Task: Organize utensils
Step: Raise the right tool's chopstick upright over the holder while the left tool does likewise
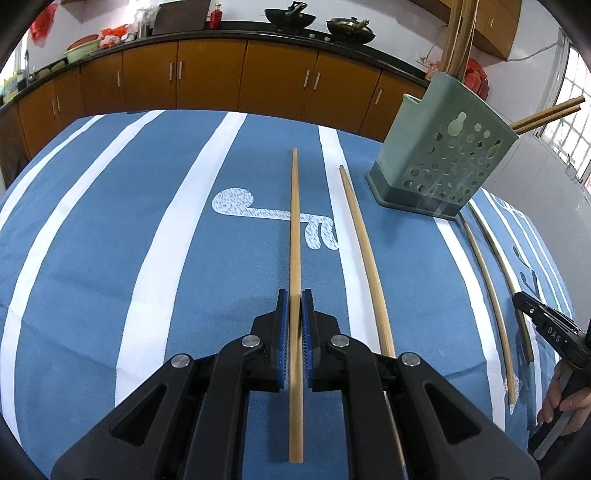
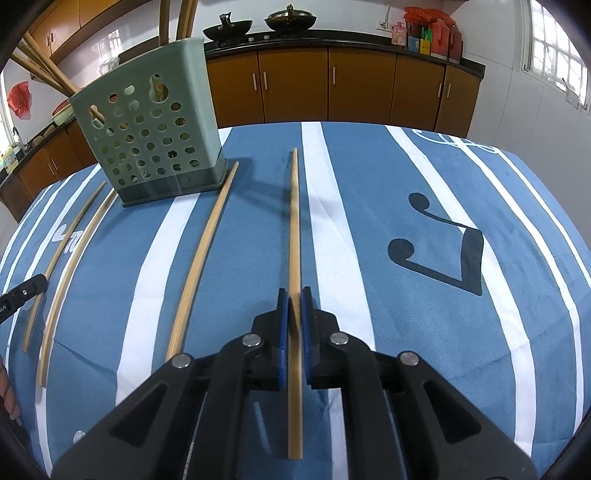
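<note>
— Right now, what are your fingers doing?

— I'm pinching a chopstick in each. On the left gripper (image 1: pixel 294 295) the blue pads (image 1: pixel 282 325) are pressing on the left chopstick (image 1: pixel 294 229); on the right gripper (image 2: pixel 294 295) the pads (image 2: pixel 282 325) are clamping the right chopstick (image 2: pixel 293 229) the same way. Both sticks are running forward from the jaws, over the blue striped cloth (image 1: pixel 110 240).

— How are you expecting them to handle?

— Light, stiff and thin, I'm guessing, and smooth enough to swivel between the pads. I'm holding each nearer its thick end than its tip, so I'm judging the long front part may droop or swing.

— Where are the others lying?

— One spare chopstick (image 1: pixel 364 258) is lying just beside my left one, and another (image 2: pixel 201 254) is lying beside my right one, its tip near the base of the green holder (image 1: pixel 443 147). The holder is standing on the cloth, with several chopsticks (image 1: pixel 458 33) already sticking up out of it.

— Anything you're struggling to see?

— I'm not seeing whether the held sticks are lifted or touching the cloth. The holder's inside is hidden, the standing sticks are cut off at the top, and the lens is bending everything near the edges.
</note>
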The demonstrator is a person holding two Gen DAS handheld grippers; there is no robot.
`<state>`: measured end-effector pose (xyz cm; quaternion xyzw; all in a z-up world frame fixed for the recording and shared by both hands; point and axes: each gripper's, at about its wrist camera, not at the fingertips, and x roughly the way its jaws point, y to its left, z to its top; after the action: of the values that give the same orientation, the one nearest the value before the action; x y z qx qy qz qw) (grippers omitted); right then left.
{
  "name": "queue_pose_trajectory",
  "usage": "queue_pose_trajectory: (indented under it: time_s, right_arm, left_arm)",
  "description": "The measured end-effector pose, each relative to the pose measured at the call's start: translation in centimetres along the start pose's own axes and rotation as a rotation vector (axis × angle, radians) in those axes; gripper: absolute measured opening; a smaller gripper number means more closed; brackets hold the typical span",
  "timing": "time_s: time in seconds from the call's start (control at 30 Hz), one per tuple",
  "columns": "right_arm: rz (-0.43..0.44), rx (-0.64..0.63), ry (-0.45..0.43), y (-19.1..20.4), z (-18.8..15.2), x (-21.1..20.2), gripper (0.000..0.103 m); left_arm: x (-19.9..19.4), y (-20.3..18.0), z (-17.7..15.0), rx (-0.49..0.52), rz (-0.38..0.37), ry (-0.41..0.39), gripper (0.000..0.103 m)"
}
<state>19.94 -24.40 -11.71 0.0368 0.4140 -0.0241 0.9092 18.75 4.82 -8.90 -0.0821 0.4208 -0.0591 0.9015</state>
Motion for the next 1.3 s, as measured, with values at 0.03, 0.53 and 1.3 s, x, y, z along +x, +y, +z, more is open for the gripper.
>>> queue_pose_trajectory:
  time_s: [0.03,0.53,1.3]
  right_arm:
    - [-0.001,-0.001,0.0,0.0,0.0,0.0,0.009]
    - [0.002,0.001,0.001,0.1,0.0,0.0,0.009]
    - [0.036,0.029,-0.009,-0.8,-0.5,-1.4,0.008]
  left_arm:
    - [0.0,0.0,0.0,-0.002,0.001,0.0,0.008]
    - [0.0,0.2,-0.1,-0.013,-0.013,0.0,0.009]
    - [-0.8,-1.8,-1.0,0.121,0.077,0.034,0.007]
